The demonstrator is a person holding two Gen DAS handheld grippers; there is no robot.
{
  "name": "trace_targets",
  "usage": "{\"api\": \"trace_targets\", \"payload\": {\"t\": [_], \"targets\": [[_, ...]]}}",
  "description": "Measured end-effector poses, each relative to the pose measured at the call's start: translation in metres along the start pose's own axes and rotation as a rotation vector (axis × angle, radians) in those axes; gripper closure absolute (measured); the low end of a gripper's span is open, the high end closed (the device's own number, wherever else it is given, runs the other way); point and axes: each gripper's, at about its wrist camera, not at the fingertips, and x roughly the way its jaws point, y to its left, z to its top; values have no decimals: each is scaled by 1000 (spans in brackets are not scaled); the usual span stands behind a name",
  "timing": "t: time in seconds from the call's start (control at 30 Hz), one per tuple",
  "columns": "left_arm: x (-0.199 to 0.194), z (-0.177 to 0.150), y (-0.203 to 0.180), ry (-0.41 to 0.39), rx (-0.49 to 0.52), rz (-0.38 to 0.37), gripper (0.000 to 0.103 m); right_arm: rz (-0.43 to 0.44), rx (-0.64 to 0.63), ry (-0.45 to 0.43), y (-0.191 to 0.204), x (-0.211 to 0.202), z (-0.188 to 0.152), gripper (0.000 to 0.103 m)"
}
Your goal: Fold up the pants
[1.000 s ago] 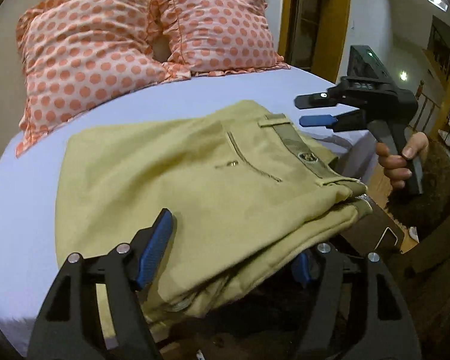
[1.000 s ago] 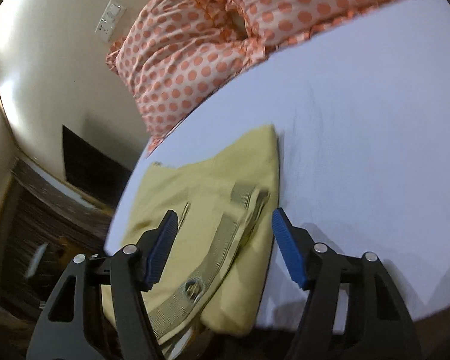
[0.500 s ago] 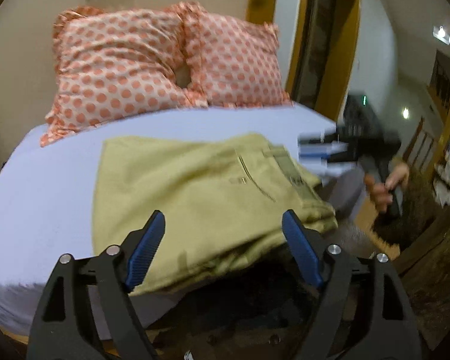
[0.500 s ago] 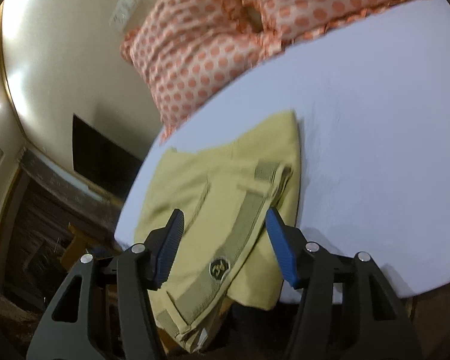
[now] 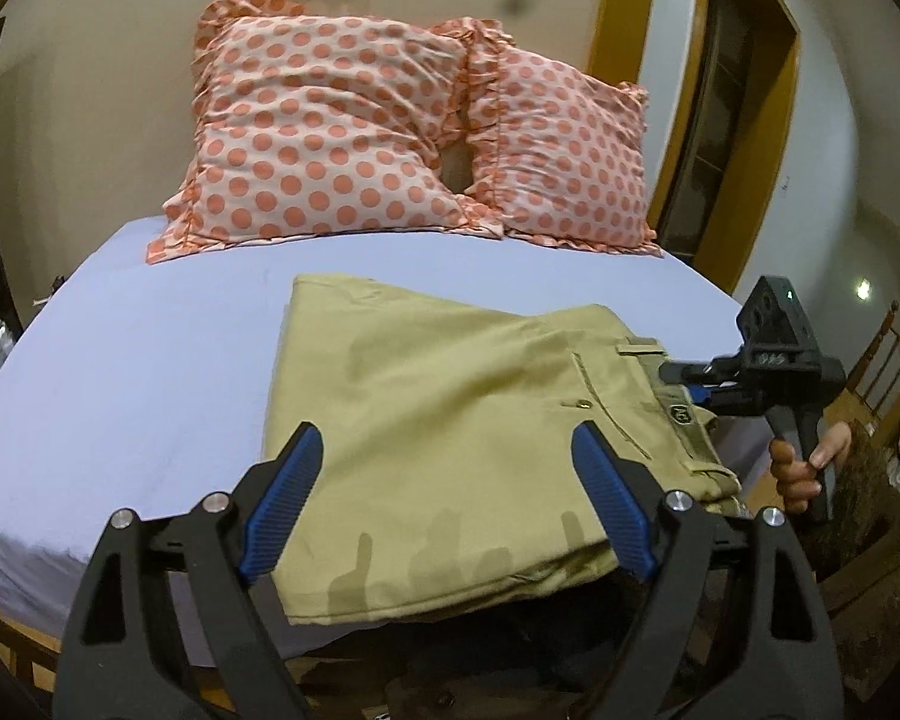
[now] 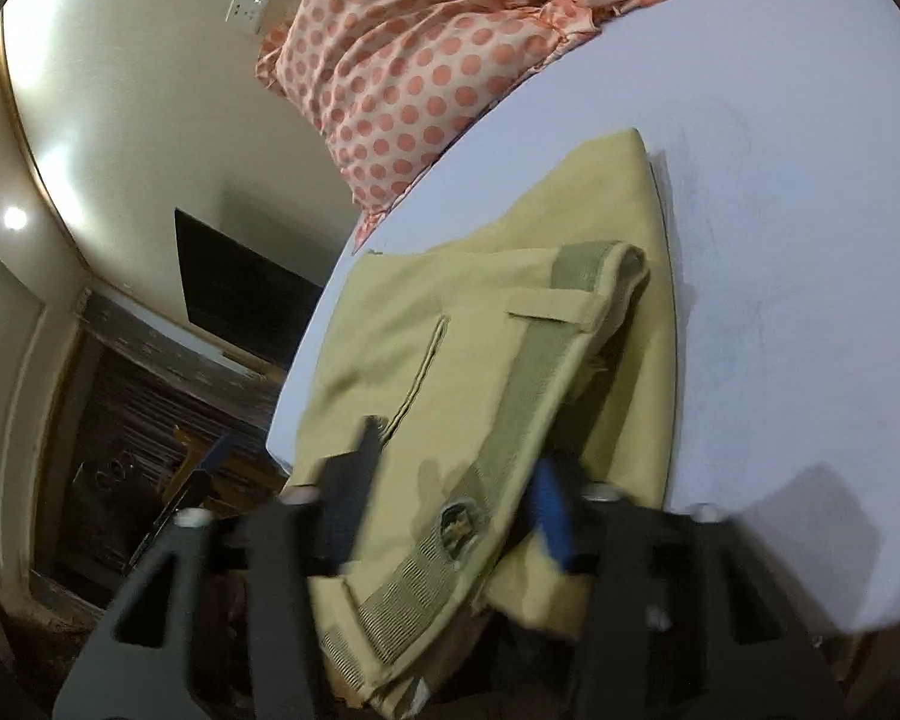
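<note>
Khaki pants [image 5: 450, 420] lie folded in a thick stack on the lilac bed sheet [image 5: 138, 372], their near edge overhanging the bed's front. My left gripper [image 5: 450, 510] is open and empty, hovering just in front of the near fold. My right gripper [image 5: 681, 381] is at the waistband on the right side. In the right wrist view the pants [image 6: 480, 360] fill the middle and the right gripper [image 6: 450, 510] has its blue fingers either side of the waistband with its round badge [image 6: 459, 525]. The jaws are narrowed and blurred.
Two orange polka-dot pillows [image 5: 330, 144] lean on the wall at the head of the bed. A doorway with yellow frame [image 5: 720, 120] is at the right. Dark furniture [image 6: 150, 420] stands below the bed's left side.
My left gripper has pulled back off the pants' near edge and risen. My right gripper has moved onto the waistband and its jaws have narrowed around it.
</note>
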Motion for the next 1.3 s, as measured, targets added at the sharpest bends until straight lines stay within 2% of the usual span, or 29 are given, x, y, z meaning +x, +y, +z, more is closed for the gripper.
{"api": "trace_targets", "payload": {"t": [0.03,0.07,0.13,0.3,0.47,0.5,0.57,0.63,0.67,0.7,0.77,0.8,0.97,1.0,1.13,1.23,1.3], "targets": [[1,0,2,2,-5,6,18,-1,16,-5,-5,2,0,94],[2,0,3,3,-10,12,18,5,39,-11,-14,4,1,98],[3,1,8,4,-24,20,18,54,66,-22,-19,0,2,98],[7,5,17,6,-43,54,18,50,17,-54,-4,-4,21,98],[8,14,24,-14,-59,96,18,-29,-136,-95,28,-10,70,98],[10,16,27,-17,-61,111,18,-62,-138,-92,26,-7,76,98],[14,20,35,-12,-65,141,17,-184,-122,-40,13,6,85,97],[22,25,48,8,-72,174,14,-271,-79,16,-2,11,81,89],[28,29,60,23,-87,192,14,-274,-55,9,-7,6,79,75],[34,32,69,36,-104,195,13,-267,-39,-10,-10,-1,77,59],[48,39,87,68,-140,171,12,-262,-35,-79,-13,-19,74,41],[56,42,94,92,-149,151,11,-280,-38,-92,-14,-22,74,41],[104,47,112,233,-180,60,11,-266,-33,-49,-24,-15,72,45],[113,47,116,257,-193,27,11,-249,-31,-42,-24,-13,73,50],[141,54,117,321,-209,-62,11,-190,-40,-34,-24,-1,76,52],[161,63,110,351,-158,-69,9,-117,-4,-42,-32,1,80,65],[170,69,108,360,-162,-92,9,-68,27,-33,-38,5,82,86]]}}
